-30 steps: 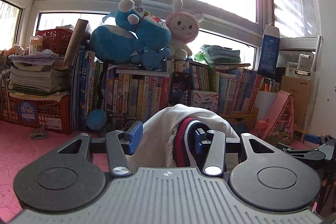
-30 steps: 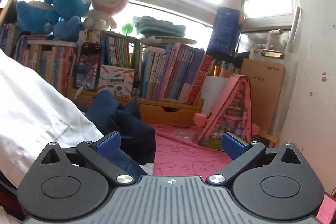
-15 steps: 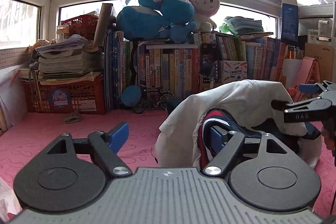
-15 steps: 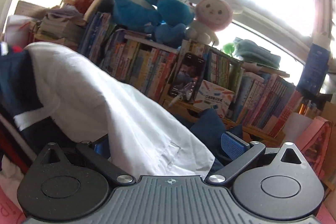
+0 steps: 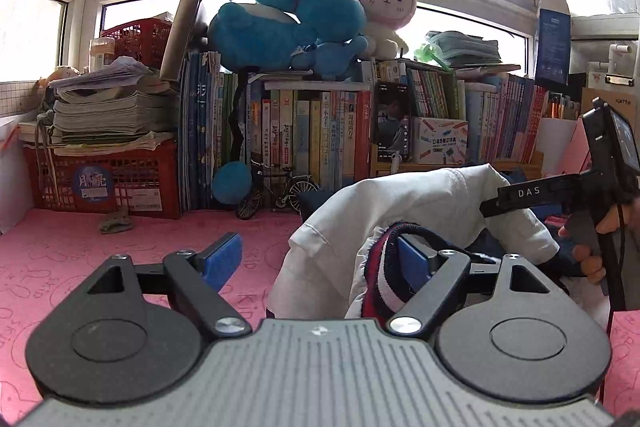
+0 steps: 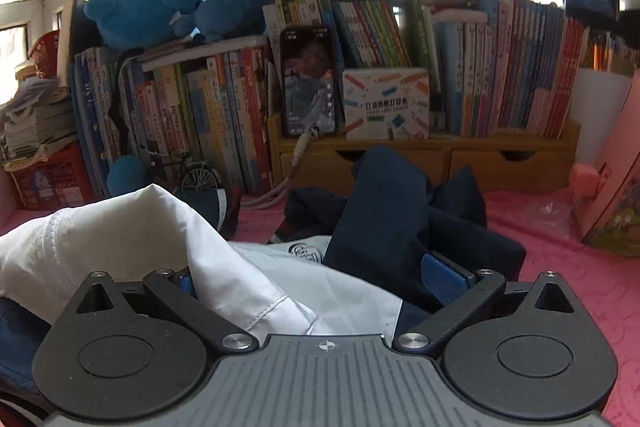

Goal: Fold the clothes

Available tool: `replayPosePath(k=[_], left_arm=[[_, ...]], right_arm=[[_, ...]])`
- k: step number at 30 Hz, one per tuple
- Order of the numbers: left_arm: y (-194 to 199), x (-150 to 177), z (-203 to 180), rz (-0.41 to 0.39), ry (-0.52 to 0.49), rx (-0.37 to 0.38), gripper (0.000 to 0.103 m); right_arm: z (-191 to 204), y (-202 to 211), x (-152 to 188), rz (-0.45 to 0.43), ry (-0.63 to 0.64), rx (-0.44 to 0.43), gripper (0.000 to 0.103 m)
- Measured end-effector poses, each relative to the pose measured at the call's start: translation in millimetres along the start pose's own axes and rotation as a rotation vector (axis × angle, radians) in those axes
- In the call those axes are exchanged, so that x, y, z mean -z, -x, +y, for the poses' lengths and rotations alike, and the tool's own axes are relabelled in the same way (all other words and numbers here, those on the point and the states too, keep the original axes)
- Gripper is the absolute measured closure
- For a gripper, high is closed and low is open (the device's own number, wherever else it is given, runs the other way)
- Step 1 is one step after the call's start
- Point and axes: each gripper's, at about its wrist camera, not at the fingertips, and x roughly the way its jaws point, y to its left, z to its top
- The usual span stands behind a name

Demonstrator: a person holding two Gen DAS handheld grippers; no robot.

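My background — blue plush toys (image 5: 280,27) and pink bunny plush (image 5: 386,3) atop my row of books (image 5: 312,143) | red crate (image 5: 104,183) under stacked papers (image 5: 108,107) | phone (image 6: 308,81) upright | toy bicycle (image 5: 276,193) on pink mat (image 5: 80,251)

Compared with one second before, the left gripper (image 5: 320,259) now stands wide, its pads no longer pinching the striped collar (image 5: 382,267). The white garment (image 5: 420,211) is lower, at 3 o'clock. The right gripper (image 6: 316,279) is now over the garment, white cloth between its jaws.
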Motion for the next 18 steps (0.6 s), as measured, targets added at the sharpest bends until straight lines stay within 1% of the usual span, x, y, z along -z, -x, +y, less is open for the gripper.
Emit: replayPosePath(k=[1,2,6,7,9,11,13,14,15,16,17,18], left_arm=[[-1,-1,1,0.000,0.010,0.001,0.020],[-1,-2,3,-0.007,0.014,-0.001,0.020],[2,-7,8,-0.039,0.038,-0.009,0.020],[2,-8,10,-0.048,0.042,-0.010,0.019],[4,-11,13,-0.065,0.051,-0.012,0.016],[2,-12,14,-0.060,0.050,-0.022,0.014],[1,-11,14,-0.040,0.045,-0.021,0.014],[3,-8,14,-0.030,0.038,-0.007,0.014],[6,-5,12,-0.021,0.016,0.013,0.014],[10,-2,10,-0.012,-0.007,0.034,0.009],[14,2,7,-0.004,-0.038,0.047,0.002],[17,6,4,0.004,-0.070,0.059,0.000]], right_arm=[[-2,1,6,0.004,-0.016,-0.006,0.000],[-4,8,13,-0.017,-0.012,-0.013,0.000],[0,59,46,-0.153,0.089,-0.014,0.000],[0,75,57,-0.181,0.105,-0.034,0.000],[7,103,77,-0.218,0.128,-0.106,0.001],[17,123,95,-0.241,0.164,-0.174,0.001],[41,131,105,-0.237,0.273,-0.215,0.003],[56,129,110,-0.233,0.353,-0.217,0.007],[72,125,115,-0.230,0.438,-0.214,0.014],[89,119,119,-0.224,0.510,-0.199,0.019],[101,112,122,-0.217,0.552,-0.192,0.028],[112,106,124,-0.208,0.585,-0.188,0.032]])
